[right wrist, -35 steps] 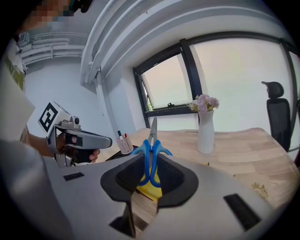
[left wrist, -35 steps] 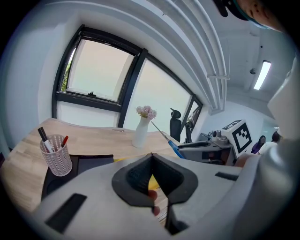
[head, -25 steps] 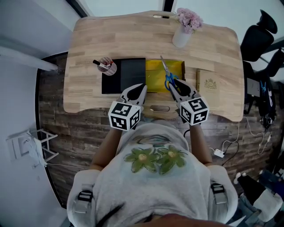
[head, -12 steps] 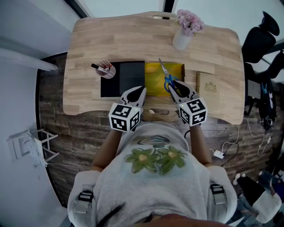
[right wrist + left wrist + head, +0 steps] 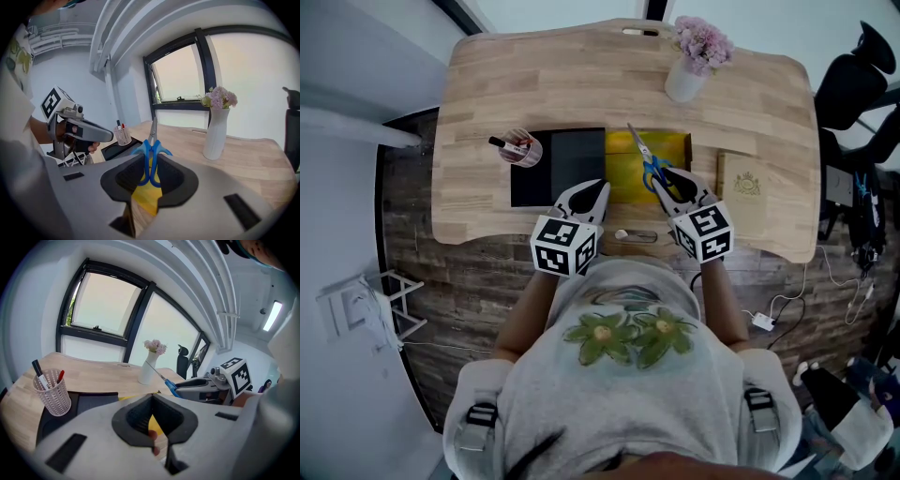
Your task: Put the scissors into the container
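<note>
Right gripper view: right gripper (image 5: 151,159) clamps blue scissors (image 5: 152,139).

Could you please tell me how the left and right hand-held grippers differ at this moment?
The right hand-held gripper is shut on the blue-handled scissors; the left hand-held gripper is empty, jaws together. The right one hangs over the yellow container; the left over the black mat. Both point forward and down over the desk.
</note>
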`<state>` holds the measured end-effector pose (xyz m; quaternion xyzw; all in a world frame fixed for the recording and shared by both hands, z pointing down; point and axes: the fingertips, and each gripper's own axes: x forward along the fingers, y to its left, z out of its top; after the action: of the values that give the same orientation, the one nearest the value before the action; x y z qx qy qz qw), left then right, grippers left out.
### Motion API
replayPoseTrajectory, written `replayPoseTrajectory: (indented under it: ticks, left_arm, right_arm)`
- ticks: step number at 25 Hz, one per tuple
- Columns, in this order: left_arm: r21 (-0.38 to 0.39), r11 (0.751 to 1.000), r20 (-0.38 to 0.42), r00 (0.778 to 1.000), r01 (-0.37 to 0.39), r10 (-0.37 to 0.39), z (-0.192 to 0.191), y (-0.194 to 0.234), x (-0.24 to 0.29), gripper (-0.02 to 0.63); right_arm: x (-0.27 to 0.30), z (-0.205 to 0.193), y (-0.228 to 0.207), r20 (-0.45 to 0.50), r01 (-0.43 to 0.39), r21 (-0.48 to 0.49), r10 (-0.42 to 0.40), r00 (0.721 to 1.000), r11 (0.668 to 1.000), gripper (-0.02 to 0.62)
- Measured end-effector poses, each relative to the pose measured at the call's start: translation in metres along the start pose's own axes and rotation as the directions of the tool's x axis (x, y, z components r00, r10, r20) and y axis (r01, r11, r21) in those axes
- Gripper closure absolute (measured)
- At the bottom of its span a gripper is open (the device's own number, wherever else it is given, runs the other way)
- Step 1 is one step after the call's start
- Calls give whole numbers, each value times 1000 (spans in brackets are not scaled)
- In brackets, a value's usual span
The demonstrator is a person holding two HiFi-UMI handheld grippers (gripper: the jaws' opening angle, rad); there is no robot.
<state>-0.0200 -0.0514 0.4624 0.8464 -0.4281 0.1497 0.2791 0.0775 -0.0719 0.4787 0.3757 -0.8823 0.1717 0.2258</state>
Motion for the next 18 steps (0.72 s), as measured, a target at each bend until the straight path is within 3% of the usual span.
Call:
replayPoseTrajectory:
  ticks: [18]
  left_arm:
    - [-15, 1000, -17, 1000, -8, 7, -3, 9, 6, 600]
  right_arm:
    - [19, -15, -2, -65, -26, -29, 24, 998, 999, 511]
